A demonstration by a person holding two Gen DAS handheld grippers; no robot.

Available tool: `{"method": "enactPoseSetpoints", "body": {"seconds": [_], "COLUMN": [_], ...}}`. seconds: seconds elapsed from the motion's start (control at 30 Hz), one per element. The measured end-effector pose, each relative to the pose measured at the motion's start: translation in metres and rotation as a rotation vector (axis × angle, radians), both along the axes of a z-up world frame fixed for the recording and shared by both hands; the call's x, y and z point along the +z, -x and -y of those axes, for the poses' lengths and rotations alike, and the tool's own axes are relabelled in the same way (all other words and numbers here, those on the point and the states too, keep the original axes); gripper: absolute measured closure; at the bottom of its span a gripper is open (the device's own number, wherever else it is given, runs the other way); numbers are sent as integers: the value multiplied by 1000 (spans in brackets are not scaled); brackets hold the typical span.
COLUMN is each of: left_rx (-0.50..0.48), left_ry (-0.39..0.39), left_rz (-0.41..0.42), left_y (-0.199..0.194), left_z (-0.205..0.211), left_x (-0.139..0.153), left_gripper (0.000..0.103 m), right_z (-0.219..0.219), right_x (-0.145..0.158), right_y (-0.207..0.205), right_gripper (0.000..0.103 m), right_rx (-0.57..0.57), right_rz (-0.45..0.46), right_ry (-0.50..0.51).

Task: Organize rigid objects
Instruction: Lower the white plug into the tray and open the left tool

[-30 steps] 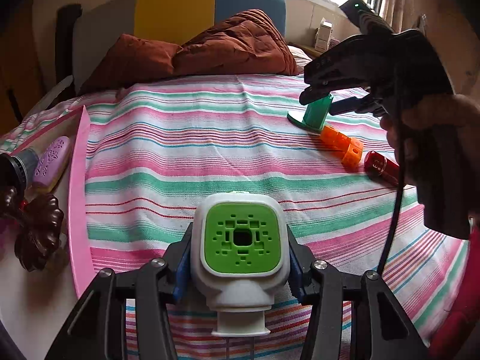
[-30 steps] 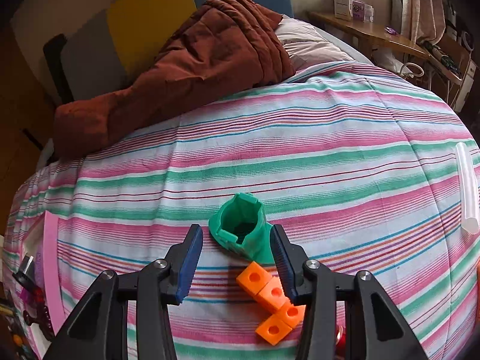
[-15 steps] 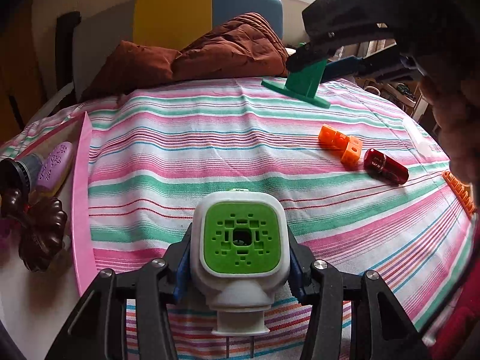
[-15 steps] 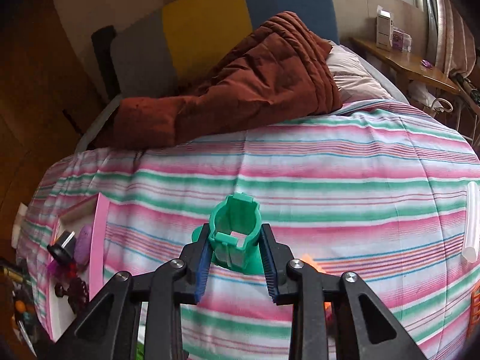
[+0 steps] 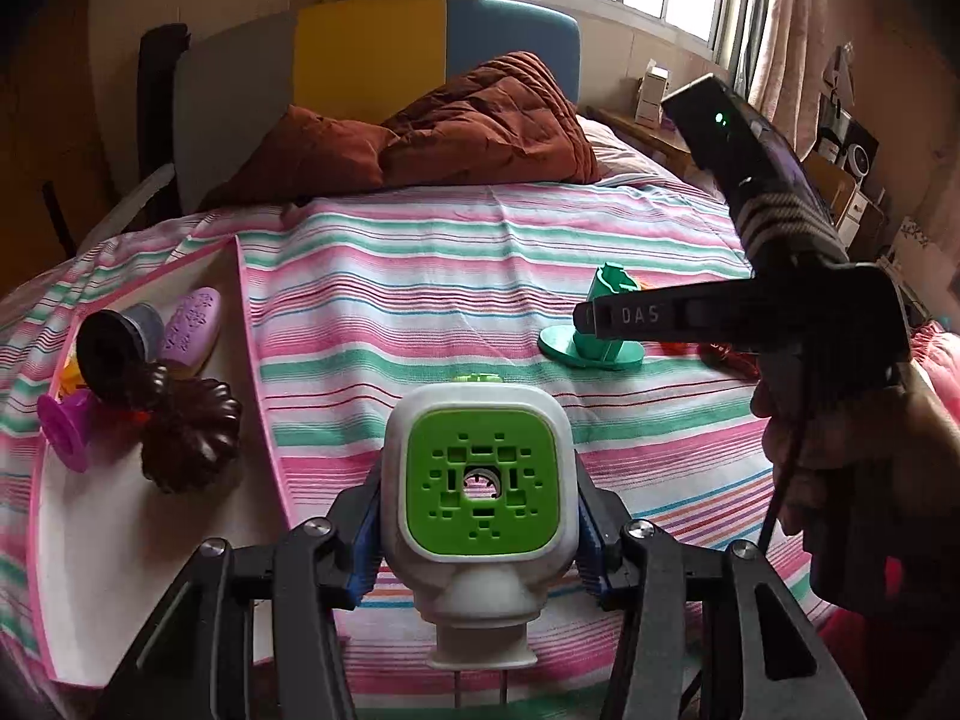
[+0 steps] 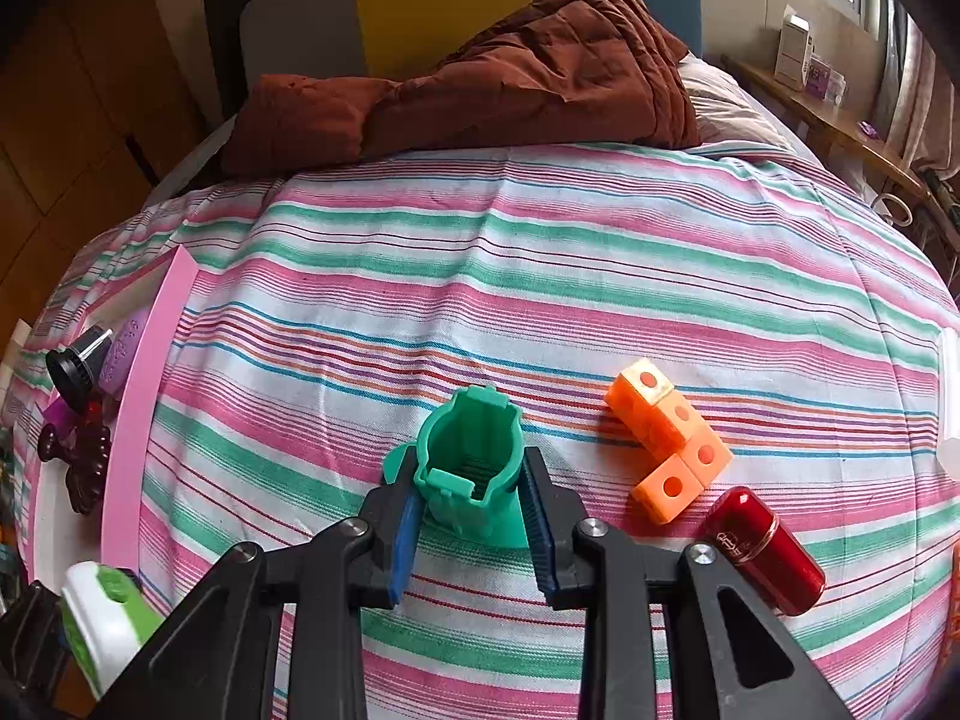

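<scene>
- Jaws of the left gripper [image 5: 478, 534] are clamped on a white plug-in device [image 5: 478, 492] with a green perforated face, its blue pads pressed to both sides.
- Jaws of the right gripper [image 6: 471, 531] sit close around the green holder [image 6: 471, 468], blue pads against its sides; the holder's round base rests on the striped bedspread [image 6: 540, 252].
- Just right of the holder lie joined orange cubes [image 6: 669, 441] and, touching them at the near end, a red capsule-shaped case [image 6: 762, 549].
- At the bed's left edge a pink-rimmed tray [image 5: 258, 360] holds a purple oval piece [image 5: 192, 324], a dark brown fluted mould [image 5: 189, 435], a black-and-grey cylinder [image 5: 117, 342] and a magenta funnel-shaped piece [image 5: 63, 429].
- Behind, a rust-brown quilt [image 6: 510, 72] is heaped by the headboard.
</scene>
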State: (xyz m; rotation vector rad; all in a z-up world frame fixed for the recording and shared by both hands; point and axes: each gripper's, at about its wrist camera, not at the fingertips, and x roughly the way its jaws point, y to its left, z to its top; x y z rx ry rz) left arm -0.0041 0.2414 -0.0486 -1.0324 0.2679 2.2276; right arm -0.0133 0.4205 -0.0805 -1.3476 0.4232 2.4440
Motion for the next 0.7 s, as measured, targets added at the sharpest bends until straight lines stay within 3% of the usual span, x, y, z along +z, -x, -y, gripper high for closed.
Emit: {"method": "enactPoseSetpoints", "body": {"seconds": [0.4, 0.7], "left_rx": [90, 178], "left_ry": [8, 17], "left_rz": [-25, -19], "left_y": [-12, -7], "left_z": [50, 86], "left_x": [30, 31], "left_gripper": [51, 51], "right_z": [4, 5], "right_x": [-1, -3], "right_y": [2, 2], "right_gripper": [73, 73], "right_rx": [22, 29], "right_rz": [12, 12], "right_ry": [-42, -52]}}
